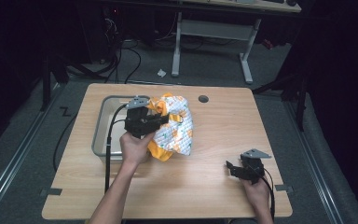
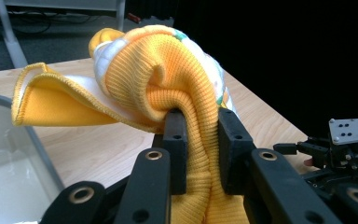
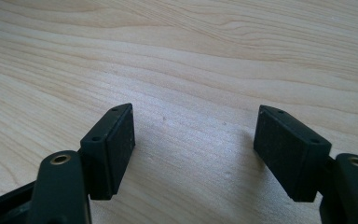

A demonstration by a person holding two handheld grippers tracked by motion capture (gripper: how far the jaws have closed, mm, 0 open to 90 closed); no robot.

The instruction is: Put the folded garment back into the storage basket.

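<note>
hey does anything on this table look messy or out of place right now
Only the yellow cloth: it is bunched in a crumpled heap beside the clear bin, one fold pinched in the left claw. The right claw hangs open over bare table. Nothing spilled or damaged.

Left black two-jaw gripper (image 1: 161,120) raised mid-table, jaws clamped tight. Right black two-jaw gripper (image 1: 230,168) low near front edge, jaws spread wide.
</note>
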